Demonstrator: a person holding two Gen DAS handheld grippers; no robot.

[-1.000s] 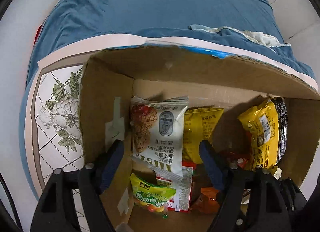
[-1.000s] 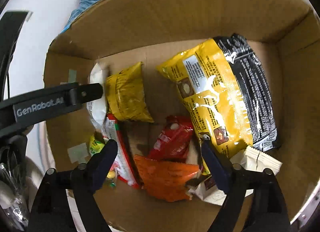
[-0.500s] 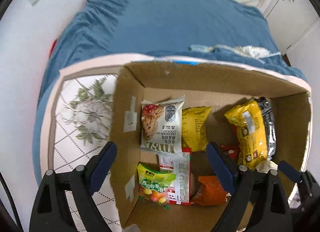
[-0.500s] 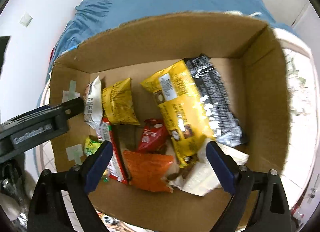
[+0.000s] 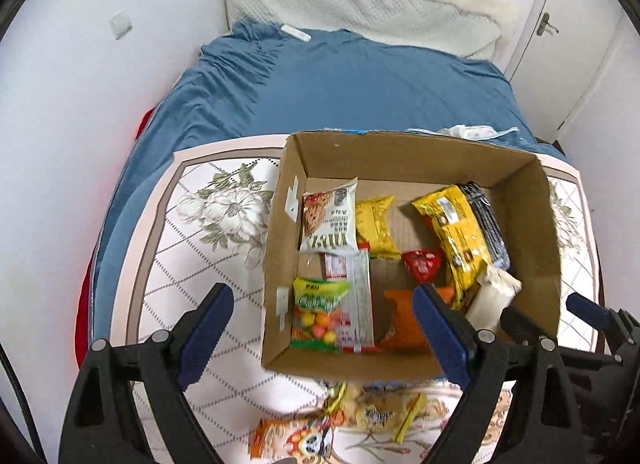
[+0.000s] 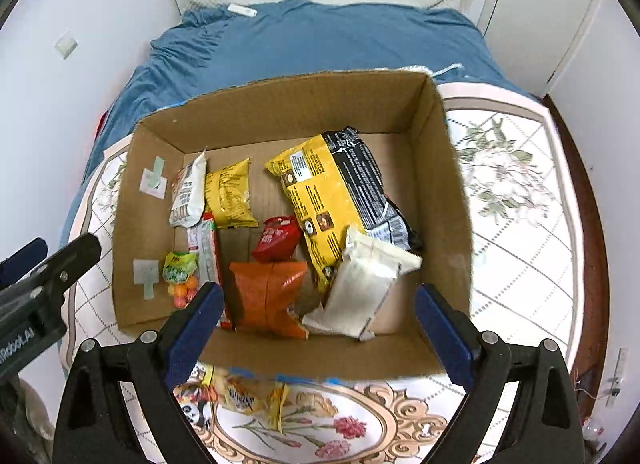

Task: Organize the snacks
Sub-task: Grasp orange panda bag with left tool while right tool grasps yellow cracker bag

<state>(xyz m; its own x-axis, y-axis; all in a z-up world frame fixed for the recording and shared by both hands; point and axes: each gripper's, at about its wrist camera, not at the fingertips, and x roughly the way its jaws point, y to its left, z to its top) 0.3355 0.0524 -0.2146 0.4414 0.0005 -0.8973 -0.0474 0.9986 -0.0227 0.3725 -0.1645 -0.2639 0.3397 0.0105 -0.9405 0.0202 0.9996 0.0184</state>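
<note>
An open cardboard box (image 5: 400, 152) (image 6: 288, 104) stands on a floral table and holds several snack packs: a white cookie bag (image 5: 330, 218), a small yellow bag (image 5: 376, 226), a large yellow and black bag (image 6: 328, 192), a red pack (image 6: 278, 238), an orange bag (image 6: 266, 296), a white pack (image 6: 364, 288), a green candy bag (image 5: 318, 312). My left gripper (image 5: 324, 332) is open and empty, high above the box's near left corner. My right gripper (image 6: 320, 328) is open and empty above the box's near wall.
More snack packs lie on the table in front of the box (image 5: 340, 420) (image 6: 240, 392). The floral table top (image 6: 516, 224) extends right and left (image 5: 208, 240) of the box. A blue bed (image 5: 340, 84) lies behind, white walls at both sides.
Both grippers have risen up and back out of the box, staying open and empty. The whole box and the table around it have come into view.
</note>
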